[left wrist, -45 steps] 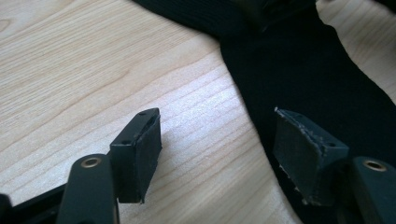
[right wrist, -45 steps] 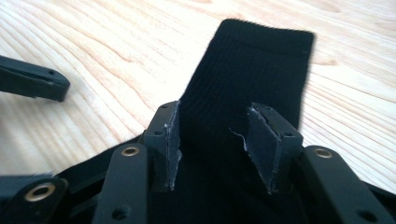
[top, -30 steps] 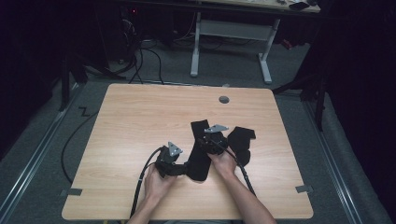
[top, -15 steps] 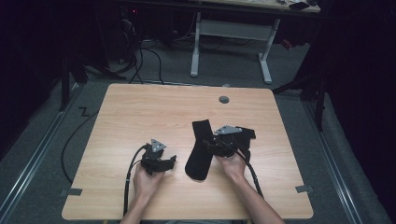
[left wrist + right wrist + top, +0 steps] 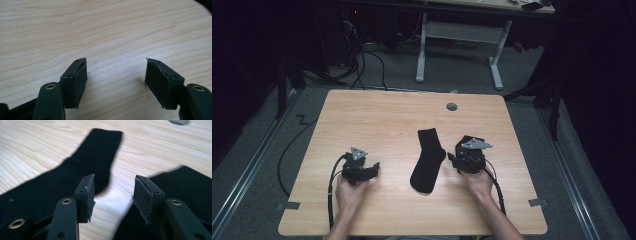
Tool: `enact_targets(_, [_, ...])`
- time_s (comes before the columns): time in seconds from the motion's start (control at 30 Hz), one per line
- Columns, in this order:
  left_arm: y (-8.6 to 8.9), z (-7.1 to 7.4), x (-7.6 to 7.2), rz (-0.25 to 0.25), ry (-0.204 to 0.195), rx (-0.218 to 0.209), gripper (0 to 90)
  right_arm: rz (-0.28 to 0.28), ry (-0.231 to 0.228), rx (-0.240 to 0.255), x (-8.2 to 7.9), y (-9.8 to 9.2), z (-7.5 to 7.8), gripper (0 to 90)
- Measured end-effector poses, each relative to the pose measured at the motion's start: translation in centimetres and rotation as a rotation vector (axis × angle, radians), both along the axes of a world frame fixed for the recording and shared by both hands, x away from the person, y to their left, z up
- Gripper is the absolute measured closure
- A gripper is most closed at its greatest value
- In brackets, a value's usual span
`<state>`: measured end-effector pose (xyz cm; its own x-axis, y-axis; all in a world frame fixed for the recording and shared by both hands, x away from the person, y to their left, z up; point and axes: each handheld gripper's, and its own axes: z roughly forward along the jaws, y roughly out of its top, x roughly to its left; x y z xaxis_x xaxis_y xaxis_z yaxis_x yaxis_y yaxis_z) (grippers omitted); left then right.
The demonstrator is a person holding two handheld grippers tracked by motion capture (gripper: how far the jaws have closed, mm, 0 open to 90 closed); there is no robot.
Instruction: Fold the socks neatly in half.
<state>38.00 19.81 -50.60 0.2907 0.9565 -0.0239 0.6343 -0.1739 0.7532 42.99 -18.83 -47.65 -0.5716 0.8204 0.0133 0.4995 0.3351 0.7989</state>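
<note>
A black sock [image 5: 428, 159] lies flat near the middle of the wooden table [image 5: 377, 120], cuff toward the far side. The right gripper view shows this sock [image 5: 75, 167] at the left and a second black sock [image 5: 185, 185] at the right. In the high view that second sock [image 5: 475, 140] peeks out from under my right gripper [image 5: 452, 160]. My right gripper [image 5: 113, 195] is open over bare wood between the two socks, holding nothing. My left gripper [image 5: 371, 169] rests at the front left, well apart from the socks. It [image 5: 116, 80] is open wide over bare table.
A grey cable grommet [image 5: 452, 106] sits in the table near its far edge. Cables [image 5: 331, 185] trail from both grippers toward the front edge. Beyond the table stands a white desk frame [image 5: 459, 35] on a dark floor with loose cables.
Both hands have drawn apart and toward the front edge. The left gripper moved left, away from the sock. The right gripper let go and moved right, leaving one sock laid out flat.
</note>
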Motion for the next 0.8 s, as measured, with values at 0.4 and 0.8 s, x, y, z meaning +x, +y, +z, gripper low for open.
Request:
enact_targets(0.4, [0.5,-0.3,0.4,-0.006,-0.027,0.026,33.6,-0.161,-0.011,0.009,-0.3,-6.3,1.3,56.6])
enact_targets(0.8, [0.4,-0.3,0.4,-0.015,-0.024,0.027,30.3,-0.199,0.061,-0.028,1.9,-6.1,-0.8,58.5])
